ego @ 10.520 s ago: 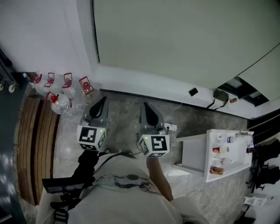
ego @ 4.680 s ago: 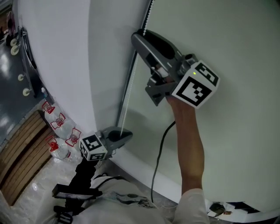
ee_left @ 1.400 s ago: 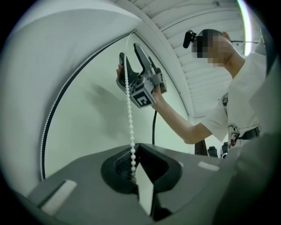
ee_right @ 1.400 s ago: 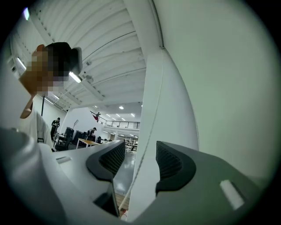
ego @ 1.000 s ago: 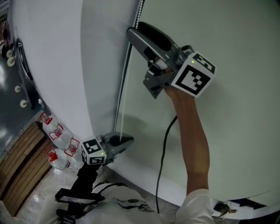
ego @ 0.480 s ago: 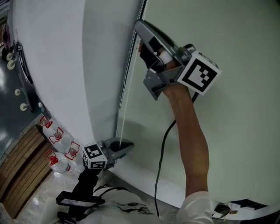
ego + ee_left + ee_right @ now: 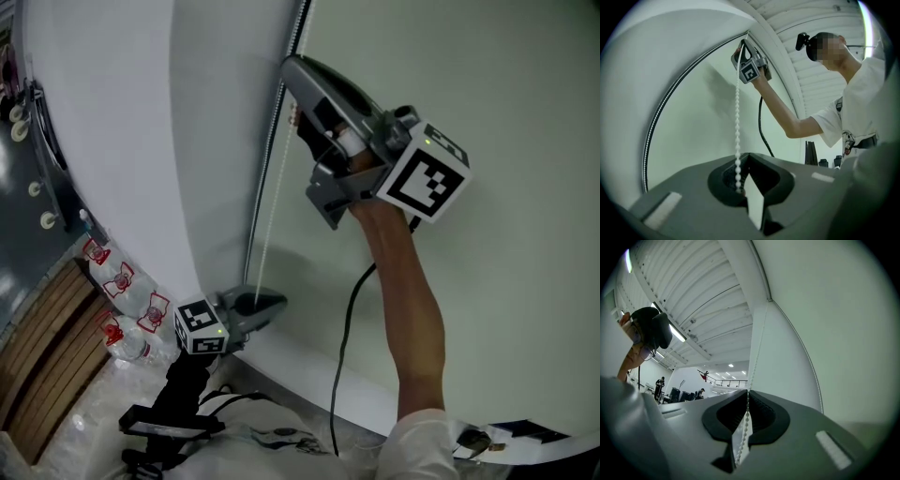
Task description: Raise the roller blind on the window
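White wall, pale green roller blind, beaded white chain

Right gripper: jaws have just been closing, now pinched on the white bead chain. Chain runs up beside the pale roller blind, toward the ribbed ceiling.

Your right gripper sits high on the bead chain beside the roller blind's left edge, your left gripper below it on that chain, water bottles floor-level further left
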`<state>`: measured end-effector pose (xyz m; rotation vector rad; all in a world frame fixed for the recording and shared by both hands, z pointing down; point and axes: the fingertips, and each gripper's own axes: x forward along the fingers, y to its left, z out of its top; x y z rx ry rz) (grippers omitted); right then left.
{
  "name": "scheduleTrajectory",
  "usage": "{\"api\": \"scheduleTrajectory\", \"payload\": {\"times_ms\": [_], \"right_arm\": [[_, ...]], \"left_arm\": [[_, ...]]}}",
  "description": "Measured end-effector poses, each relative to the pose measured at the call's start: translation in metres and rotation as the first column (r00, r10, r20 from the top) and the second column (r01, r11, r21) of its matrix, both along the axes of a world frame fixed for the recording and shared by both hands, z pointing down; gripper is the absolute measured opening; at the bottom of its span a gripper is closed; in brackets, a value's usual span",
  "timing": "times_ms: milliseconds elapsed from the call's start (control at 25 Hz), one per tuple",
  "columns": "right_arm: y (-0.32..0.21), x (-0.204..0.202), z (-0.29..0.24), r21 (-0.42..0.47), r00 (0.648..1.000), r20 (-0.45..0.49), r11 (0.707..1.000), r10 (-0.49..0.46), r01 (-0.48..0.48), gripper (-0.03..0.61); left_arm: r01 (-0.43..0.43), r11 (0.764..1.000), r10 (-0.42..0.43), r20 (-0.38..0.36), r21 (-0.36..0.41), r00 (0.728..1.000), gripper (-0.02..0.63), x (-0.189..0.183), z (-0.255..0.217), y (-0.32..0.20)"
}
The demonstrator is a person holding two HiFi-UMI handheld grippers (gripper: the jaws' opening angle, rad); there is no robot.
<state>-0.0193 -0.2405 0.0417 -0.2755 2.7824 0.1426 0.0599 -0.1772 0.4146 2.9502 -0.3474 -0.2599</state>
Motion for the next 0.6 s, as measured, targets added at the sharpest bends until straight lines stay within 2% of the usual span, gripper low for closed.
{"api": "scheduleTrajectory", "payload": {"times_ms": [400, 600], "right_arm": [[0.003, 0.005, 0.077, -0.04, 0.995, -0.091, 0.998, 0.041, -0.045, 0.014], [0.006, 0.006, 0.118, -0.092, 0.992, -0.12, 0.995, 0.038, -0.049, 0.014]], "left_arm": [[-0.005, 1.0, 0.005, -0.005, 0.0, 1.0, -0.002, 0.0, -0.002, -0.001], [-0.011, 1.0, 0.011, -0.004, 0.003, 1.0, -0.002, 0.003, -0.005, 0.0]]}}
